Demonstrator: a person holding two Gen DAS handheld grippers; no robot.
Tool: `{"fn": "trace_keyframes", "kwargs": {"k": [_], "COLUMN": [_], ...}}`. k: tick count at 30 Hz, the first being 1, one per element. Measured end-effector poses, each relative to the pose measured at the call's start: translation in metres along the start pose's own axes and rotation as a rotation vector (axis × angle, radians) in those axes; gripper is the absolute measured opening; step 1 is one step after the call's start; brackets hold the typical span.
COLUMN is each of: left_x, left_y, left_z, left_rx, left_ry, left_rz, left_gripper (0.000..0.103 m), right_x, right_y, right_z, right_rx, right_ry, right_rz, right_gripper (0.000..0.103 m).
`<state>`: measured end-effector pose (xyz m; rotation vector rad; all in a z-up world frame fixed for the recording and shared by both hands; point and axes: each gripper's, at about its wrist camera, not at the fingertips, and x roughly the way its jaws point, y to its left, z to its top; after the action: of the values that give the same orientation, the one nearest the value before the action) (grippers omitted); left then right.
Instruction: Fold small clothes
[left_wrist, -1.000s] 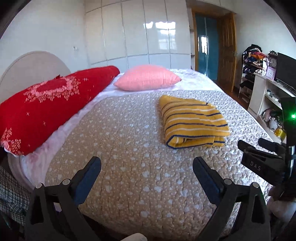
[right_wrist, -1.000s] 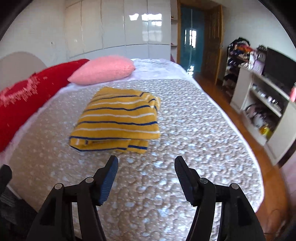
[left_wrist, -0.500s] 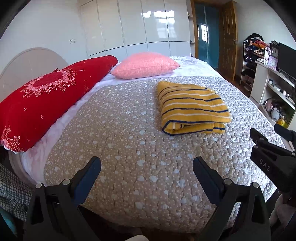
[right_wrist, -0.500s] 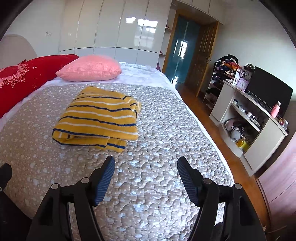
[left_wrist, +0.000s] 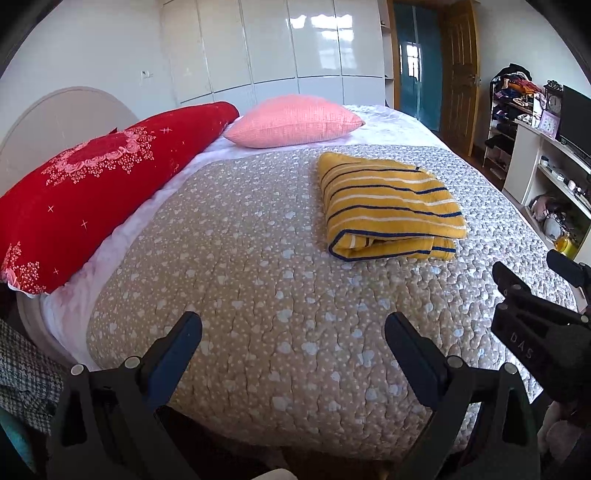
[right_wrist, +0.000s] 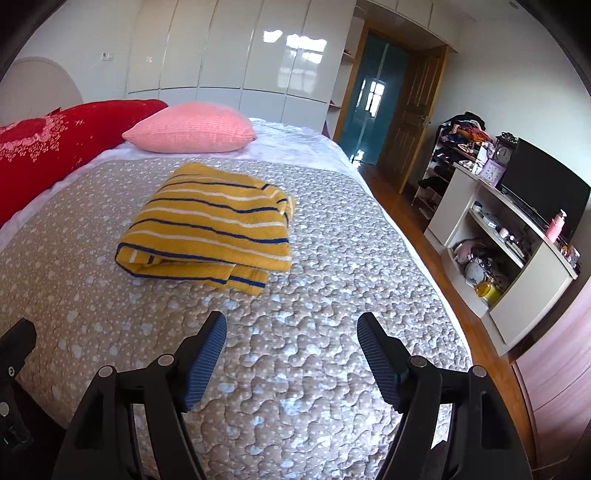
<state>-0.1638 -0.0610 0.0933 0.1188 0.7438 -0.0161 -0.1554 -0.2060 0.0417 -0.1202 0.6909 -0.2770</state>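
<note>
A yellow garment with blue and white stripes (left_wrist: 388, 206) lies folded into a neat rectangle on the beige quilted bedspread (left_wrist: 258, 295). It also shows in the right wrist view (right_wrist: 210, 225). My left gripper (left_wrist: 293, 332) is open and empty, held over the near end of the bed, well short of the garment. My right gripper (right_wrist: 291, 332) is open and empty, also over the near end and apart from the garment. The right gripper's body shows at the right edge of the left wrist view (left_wrist: 535, 332).
A long red pillow (left_wrist: 92, 184) and a pink pillow (left_wrist: 291, 120) lie at the head of the bed. A white TV unit (right_wrist: 509, 251) with a screen stands to the right across a wooden floor strip. A door (right_wrist: 413, 122) is at the back.
Both grippers have drawn back and risen from the bed, so the folded garment looks farther away. The garment has not moved. Both stay open.
</note>
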Motion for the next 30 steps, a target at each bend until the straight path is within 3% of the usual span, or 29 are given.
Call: {"fn": "trace_keyframes", "kwargs": {"k": [16,30], "left_x": [0.01,0.011], "left_y": [0.0,0.002], "left_z": [-0.004,-0.006], "left_rx": [-0.016,-0.03], "left_ry": [0.049,0.042], "left_rz": [-0.04,-0.07], "left_gripper": [0.099,0.099], "right_x": [0.008,0.007], "right_y": [0.002,0.005], "right_z": [-0.003,-0.005], "right_rx": [-0.01,-0.023], "right_ry": [0.025,0.016], "right_rz": [0.009,0.002], "right_gripper": [0.08,0.08]}}
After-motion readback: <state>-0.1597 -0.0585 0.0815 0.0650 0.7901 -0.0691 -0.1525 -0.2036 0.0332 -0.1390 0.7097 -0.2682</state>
